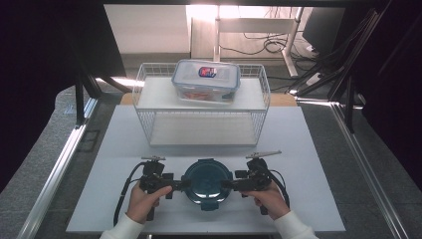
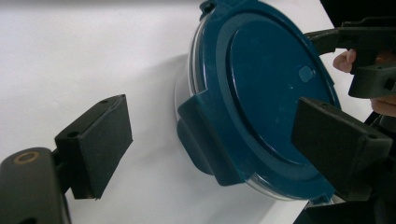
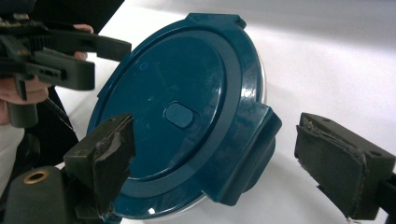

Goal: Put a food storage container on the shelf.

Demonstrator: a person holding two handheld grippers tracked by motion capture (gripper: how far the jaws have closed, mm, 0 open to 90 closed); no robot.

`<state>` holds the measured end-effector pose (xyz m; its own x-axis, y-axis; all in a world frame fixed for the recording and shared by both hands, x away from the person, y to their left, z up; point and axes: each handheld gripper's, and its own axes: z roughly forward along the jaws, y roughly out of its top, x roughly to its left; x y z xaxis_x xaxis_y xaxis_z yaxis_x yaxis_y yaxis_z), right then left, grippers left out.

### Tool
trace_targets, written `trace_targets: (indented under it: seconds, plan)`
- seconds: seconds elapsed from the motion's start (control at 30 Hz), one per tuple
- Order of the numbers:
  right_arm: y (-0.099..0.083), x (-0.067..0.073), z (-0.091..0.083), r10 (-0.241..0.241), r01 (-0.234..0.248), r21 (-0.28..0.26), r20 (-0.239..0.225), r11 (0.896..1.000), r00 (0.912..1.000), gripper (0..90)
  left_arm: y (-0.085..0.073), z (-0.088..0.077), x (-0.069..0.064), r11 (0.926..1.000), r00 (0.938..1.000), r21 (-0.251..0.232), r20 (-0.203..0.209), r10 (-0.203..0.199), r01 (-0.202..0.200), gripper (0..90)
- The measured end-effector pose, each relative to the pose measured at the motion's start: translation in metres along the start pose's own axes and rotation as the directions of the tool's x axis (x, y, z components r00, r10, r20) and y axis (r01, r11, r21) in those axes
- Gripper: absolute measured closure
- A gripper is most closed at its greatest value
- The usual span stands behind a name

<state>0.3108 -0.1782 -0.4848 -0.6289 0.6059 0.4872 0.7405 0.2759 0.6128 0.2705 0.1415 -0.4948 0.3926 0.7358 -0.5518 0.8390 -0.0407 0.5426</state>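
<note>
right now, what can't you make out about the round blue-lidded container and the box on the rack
- Round container: contents hidden by its dark blue lid in every view.
- Its far clip: cut off by the top edge in the left gripper view.
- Rectangular box on the wire rack: label and reddish contents too small to read in the high view.

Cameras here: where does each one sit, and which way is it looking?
High view: above the person's side, looking forward and down on the table; forearms, hands, both grippers show.
Left gripper view: rides the left gripper, facing the round blue-lidded container; own jaws show.
Right gripper view: rides the right gripper, facing it oppositely; own jaws show.
Shared: each gripper view shows the other gripper.
</note>
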Motion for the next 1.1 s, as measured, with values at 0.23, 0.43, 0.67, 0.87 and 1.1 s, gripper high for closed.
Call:
trace_targets:
  seconds: [0.23, 0.43, 0.67, 0.87, 1.1]
  plan:
    - [-0.003, -0.005, 0.009, 0.052, -0.051, 0.027, -0.021, 0.998, 0.9984, 12.1, -0.004, 0.017, -0.002, 0.9979, 0.9990, 0.052, 0.023, -0.039, 0.038, 11.4]
    - [-0.005, -0.005, 0.015, 0.089, -0.087, 0.043, -0.037, 0.995, 0.9953, 12.4, -0.006, 0.020, 0.002, 0.9928, 0.9892, 0.085, 0.112, -0.094, 0.085, 16.2]
    - [-0.008, -0.007, 0.020, 0.138, -0.132, 0.086, -0.074, 0.988, 0.9876, 18.1, -0.007, 0.020, 0.001, 0.9897, 0.9850, 0.103, 0.131, -0.112, 0.099, 21.9]
    - [-0.009, -0.014, 0.020, 0.237, -0.227, 0.093, -0.113, 0.969, 0.9648, 25.6, -0.009, 0.017, 0.003, 0.9852, 0.9764, 0.086, 0.145, -0.160, 0.148, 27.6]
    - [-0.011, -0.014, 0.013, 0.276, -0.270, 0.070, -0.117, 0.960, 0.9538, 29.6, -0.010, 0.008, -0.007, 0.9903, 0.9805, 0.046, 0.141, -0.137, 0.131, 36.7]
